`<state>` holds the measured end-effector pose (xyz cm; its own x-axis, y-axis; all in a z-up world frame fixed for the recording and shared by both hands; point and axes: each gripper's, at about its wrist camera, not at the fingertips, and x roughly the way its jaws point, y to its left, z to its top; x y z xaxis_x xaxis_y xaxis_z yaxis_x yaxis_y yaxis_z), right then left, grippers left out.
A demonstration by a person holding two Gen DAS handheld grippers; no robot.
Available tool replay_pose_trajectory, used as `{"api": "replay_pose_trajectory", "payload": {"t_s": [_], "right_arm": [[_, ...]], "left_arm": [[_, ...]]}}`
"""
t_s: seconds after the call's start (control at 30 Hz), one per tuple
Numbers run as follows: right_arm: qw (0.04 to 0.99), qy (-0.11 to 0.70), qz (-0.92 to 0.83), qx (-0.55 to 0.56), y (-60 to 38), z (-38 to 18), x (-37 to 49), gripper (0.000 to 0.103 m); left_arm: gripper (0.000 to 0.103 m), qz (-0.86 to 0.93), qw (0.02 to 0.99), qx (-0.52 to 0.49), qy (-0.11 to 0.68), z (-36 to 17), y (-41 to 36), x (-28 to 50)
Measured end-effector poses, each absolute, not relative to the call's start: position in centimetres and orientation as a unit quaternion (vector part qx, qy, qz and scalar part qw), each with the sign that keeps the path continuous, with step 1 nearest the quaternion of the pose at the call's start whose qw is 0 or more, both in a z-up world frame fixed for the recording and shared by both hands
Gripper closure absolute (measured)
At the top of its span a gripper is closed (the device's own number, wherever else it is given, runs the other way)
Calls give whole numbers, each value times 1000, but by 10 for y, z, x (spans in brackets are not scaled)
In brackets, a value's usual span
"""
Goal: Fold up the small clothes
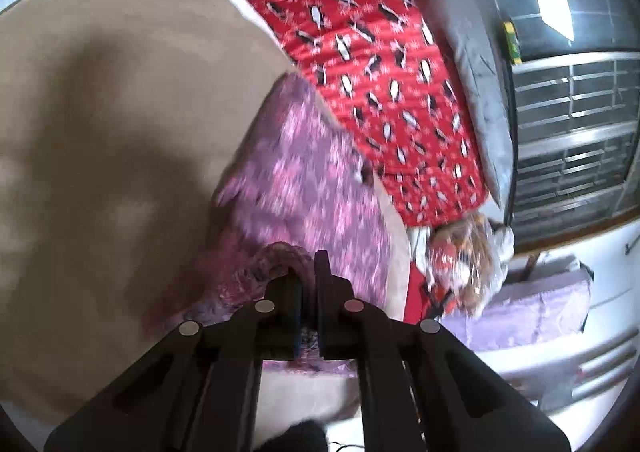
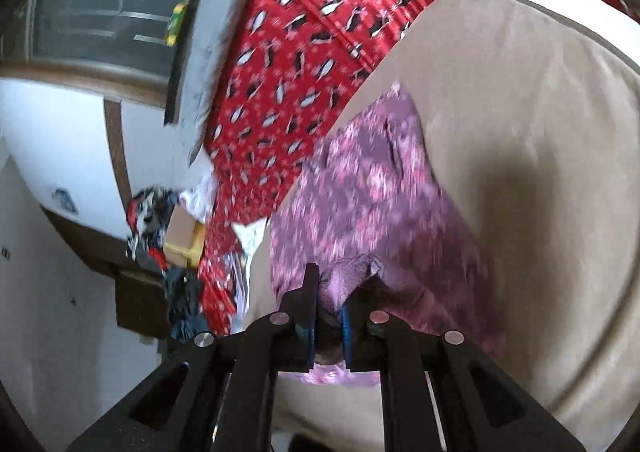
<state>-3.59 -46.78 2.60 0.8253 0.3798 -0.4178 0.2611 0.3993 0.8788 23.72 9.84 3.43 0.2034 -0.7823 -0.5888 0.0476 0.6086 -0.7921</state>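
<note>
Purple patterned garment (image 1: 304, 179) lies on the tan mat (image 1: 120, 91), beside the red blanket (image 1: 380, 63). Your left gripper (image 1: 308, 268) and right gripper (image 2: 332, 284) each pinch its near edge, jaws narrow.

Black gripper (image 1: 308, 276) arms (silver rivets), blue pads (image 2: 347, 326)

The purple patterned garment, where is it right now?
The purple patterned garment lies on the tan surface beside the red penguin fabric, its near edge pinched by both hand-held grippers.
</note>
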Motion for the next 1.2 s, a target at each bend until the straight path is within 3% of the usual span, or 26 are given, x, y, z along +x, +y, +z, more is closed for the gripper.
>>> {"api": "replay_pose_trajectory", "payload": {"t_s": [0.4,0.6,1.03,1.1,1.13,1.2], "right_arm": [[763,264,-15,590,-545,-13,106,94],[731,333,-53,594,-559,-48,151,90],[709,285,-74,641,-582,-45,150,85],[710,276,-77,643,-584,-45,145,83],[710,266,-83,647,-586,-44,141,81],[711,236,-94,655,-591,-42,130,75]], "left_arm": [[100,-237,739,-295,558,21,4,378],[100,-186,727,-262,606,-17,-28,420],[95,-221,667,-362,613,2,-10,445],[87,-199,692,-359,595,11,1,447],[72,-183,705,-367,578,16,10,447],[61,-160,713,-384,565,20,28,448]]}}
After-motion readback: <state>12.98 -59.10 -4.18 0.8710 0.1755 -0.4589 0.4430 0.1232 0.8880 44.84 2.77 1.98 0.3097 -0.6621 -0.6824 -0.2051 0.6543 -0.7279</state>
